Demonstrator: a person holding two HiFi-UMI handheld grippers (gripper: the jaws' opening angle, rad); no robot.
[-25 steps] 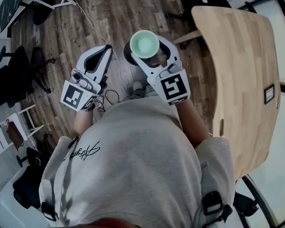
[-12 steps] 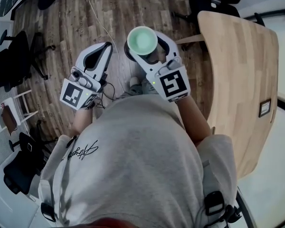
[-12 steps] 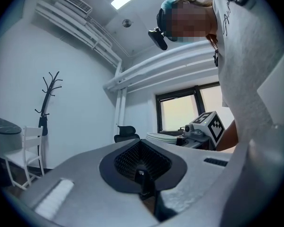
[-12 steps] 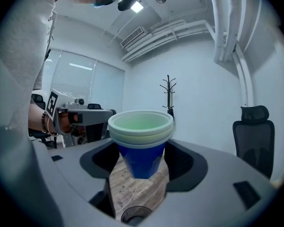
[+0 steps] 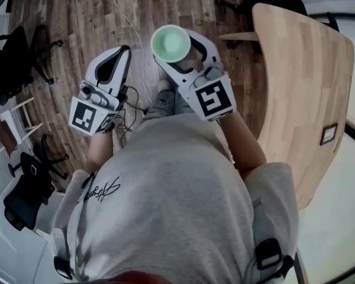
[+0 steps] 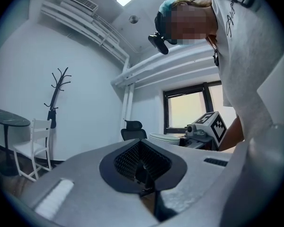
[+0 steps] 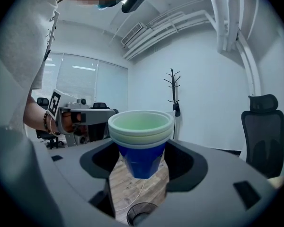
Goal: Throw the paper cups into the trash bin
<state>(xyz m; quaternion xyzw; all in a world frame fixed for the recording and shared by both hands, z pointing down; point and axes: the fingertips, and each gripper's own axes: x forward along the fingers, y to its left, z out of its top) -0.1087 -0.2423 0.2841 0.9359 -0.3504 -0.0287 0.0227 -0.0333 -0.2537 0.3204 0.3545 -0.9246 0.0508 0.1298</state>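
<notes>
Now the right claw squeezed the stacked paper cups by their blue sides, right above the trash bin. They looked light and squashy (a soft grip seemed best). The left claw was closed and empty, beside the bin.

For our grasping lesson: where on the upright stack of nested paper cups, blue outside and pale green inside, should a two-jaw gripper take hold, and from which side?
Clamp the paper cup stack on its blue tapered wall, just under the rolled rims, coming level from the side. It stands upright and widens upward, so the rims resist slipping down. The right gripper holds it so.
</notes>
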